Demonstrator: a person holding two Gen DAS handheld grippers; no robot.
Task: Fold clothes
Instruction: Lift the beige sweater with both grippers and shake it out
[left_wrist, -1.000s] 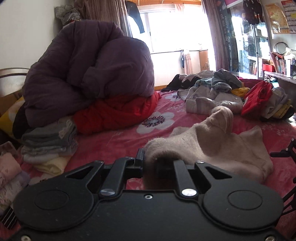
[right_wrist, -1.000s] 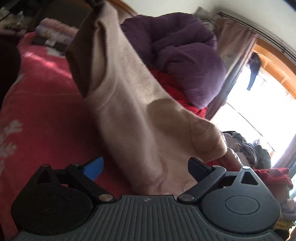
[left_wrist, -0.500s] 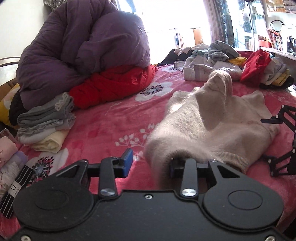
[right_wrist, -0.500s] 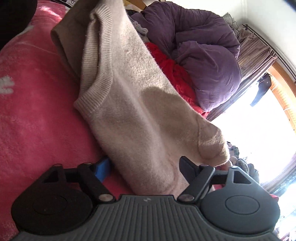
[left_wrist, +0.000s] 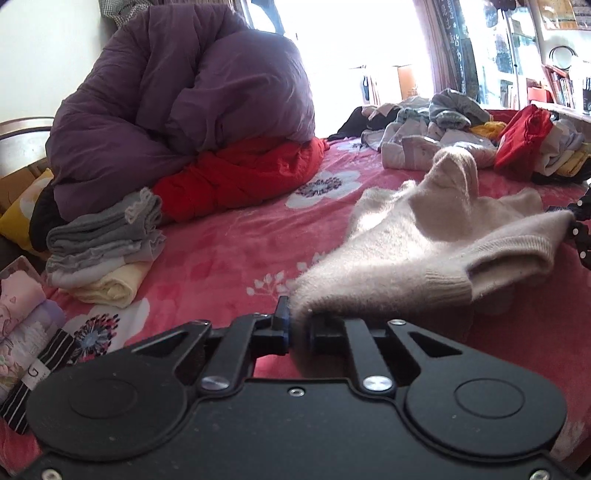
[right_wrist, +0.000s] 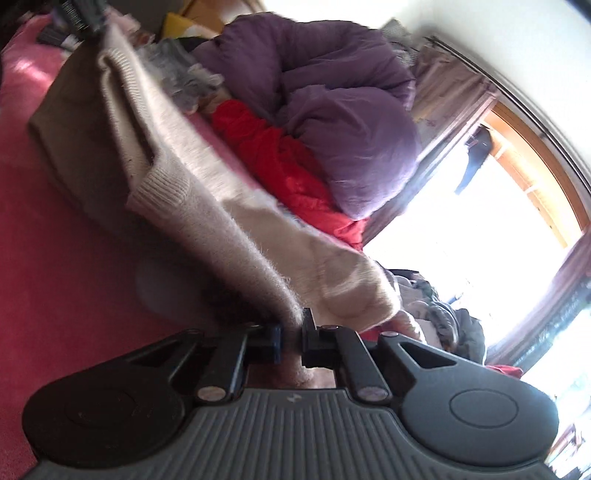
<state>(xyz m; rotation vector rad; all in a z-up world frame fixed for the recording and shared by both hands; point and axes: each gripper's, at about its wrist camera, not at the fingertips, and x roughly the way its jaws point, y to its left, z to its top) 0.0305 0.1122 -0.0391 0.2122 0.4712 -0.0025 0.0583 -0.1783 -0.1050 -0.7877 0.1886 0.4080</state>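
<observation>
A fuzzy beige sweater (left_wrist: 424, 243) is stretched above the pink floral bedspread (left_wrist: 229, 254). My left gripper (left_wrist: 298, 325) is shut on one corner of it at the near side. My right gripper (right_wrist: 291, 334) is shut on another edge of the sweater (right_wrist: 207, 214), which runs taut up to the left gripper at the top left of the right wrist view. One sleeve sticks up in a hump (left_wrist: 456, 166). The ribbed hem (left_wrist: 509, 254) hangs open on the right.
A purple duvet (left_wrist: 184, 96) lies on a red one (left_wrist: 243, 173) at the back left. Folded grey and cream clothes (left_wrist: 107, 243) are stacked on the left, more folded items (left_wrist: 26, 317) at the left edge. Unfolded clothes (left_wrist: 472, 129) are heaped at the far right.
Both grippers have closed: the left reopened half a second ago and is clamped on the sweater corner again; the right went from wide open to shut on the sweater, which now hangs taut between them.
</observation>
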